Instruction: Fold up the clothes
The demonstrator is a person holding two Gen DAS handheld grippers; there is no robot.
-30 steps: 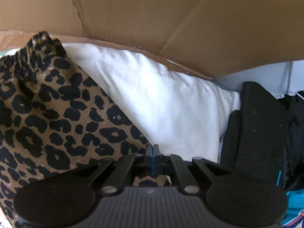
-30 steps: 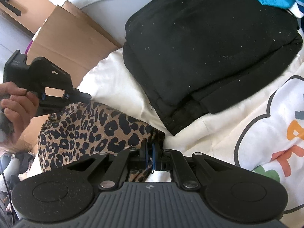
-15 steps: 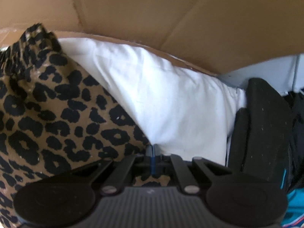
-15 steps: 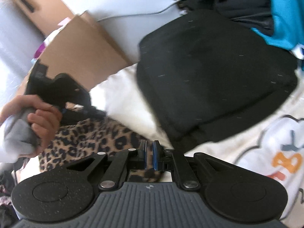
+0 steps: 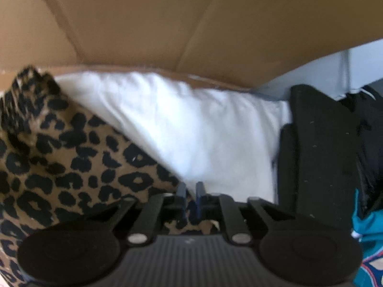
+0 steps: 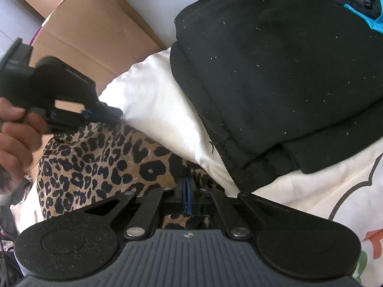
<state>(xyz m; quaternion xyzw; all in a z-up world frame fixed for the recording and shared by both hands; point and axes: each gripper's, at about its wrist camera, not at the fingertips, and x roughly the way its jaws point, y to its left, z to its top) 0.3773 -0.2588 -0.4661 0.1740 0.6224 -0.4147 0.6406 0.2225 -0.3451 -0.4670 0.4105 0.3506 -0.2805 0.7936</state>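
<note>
White bedding [image 6: 162, 119] under leopard-print garment [image 6: 100, 165]; its printed lettering unreadable

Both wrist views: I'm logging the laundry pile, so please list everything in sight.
leopard-print garment: one, tan and black, on the white bedding, front left
black folded garment: one, black, on the bedding, upper right
white bedding: one, white with cartoon print at right
cardboard: brown, behind the bedding
teal cloth: one, far right edge
left gripper: jaws opening, leopard cloth between them
right gripper: shut on the leopard cloth
hand: one, holding left gripper
</note>
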